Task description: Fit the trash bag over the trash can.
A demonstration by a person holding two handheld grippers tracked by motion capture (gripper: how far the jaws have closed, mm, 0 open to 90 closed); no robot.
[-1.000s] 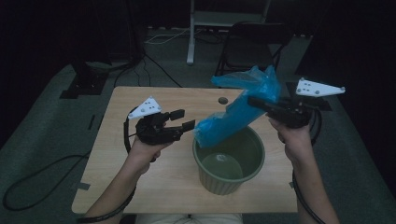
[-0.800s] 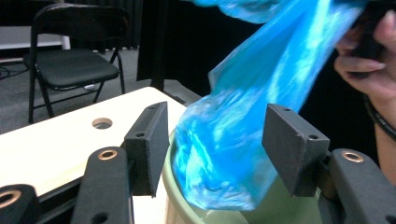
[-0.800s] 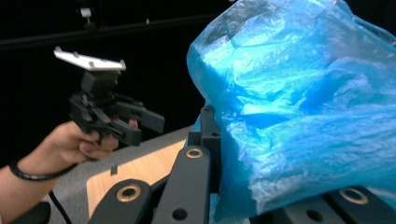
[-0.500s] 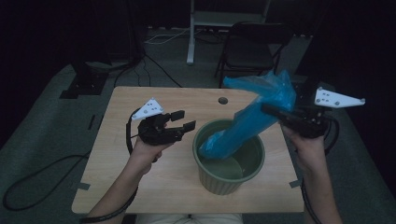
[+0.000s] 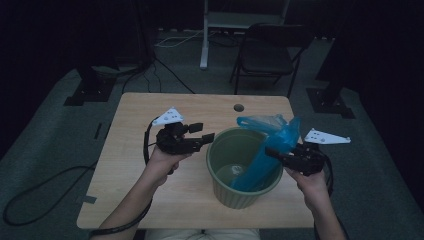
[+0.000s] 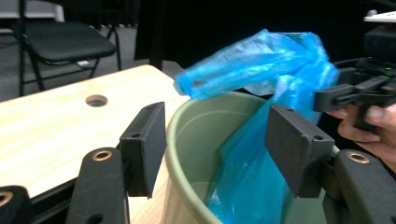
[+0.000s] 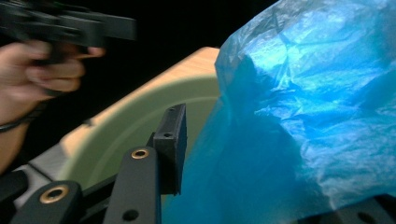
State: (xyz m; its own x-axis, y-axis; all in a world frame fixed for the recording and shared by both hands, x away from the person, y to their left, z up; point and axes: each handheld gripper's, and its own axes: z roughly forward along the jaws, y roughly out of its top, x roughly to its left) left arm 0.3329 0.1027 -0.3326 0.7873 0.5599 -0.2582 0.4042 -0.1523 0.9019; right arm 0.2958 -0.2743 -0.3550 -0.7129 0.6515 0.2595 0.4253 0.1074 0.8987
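Observation:
A green bin (image 5: 220, 172) stands on the wooden table (image 5: 135, 165), toward its right front. A blue plastic bag (image 5: 267, 145) hangs over the bin's right rim with its lower end inside, and my right gripper (image 5: 272, 151) is shut on it just above that rim. In the right gripper view the blue plastic bag (image 7: 299, 116) covers one jaw. My left gripper (image 5: 204, 131) is open and holds nothing, just left of the bin. In the left gripper view, my left gripper (image 6: 217, 149) frames the green bin's rim (image 6: 184, 123) and the blue plastic bag (image 6: 261, 65).
A round hole (image 5: 239, 107) is in the table near its far edge. A dark folding chair (image 5: 270, 55) and a white stand (image 5: 205, 35) are on the floor beyond. Cables (image 5: 30, 200) lie on the floor to the left.
My right gripper has come down and toward the person with the bag, so the bag's lower end now sits deeper in the bin. The left gripper has barely moved.

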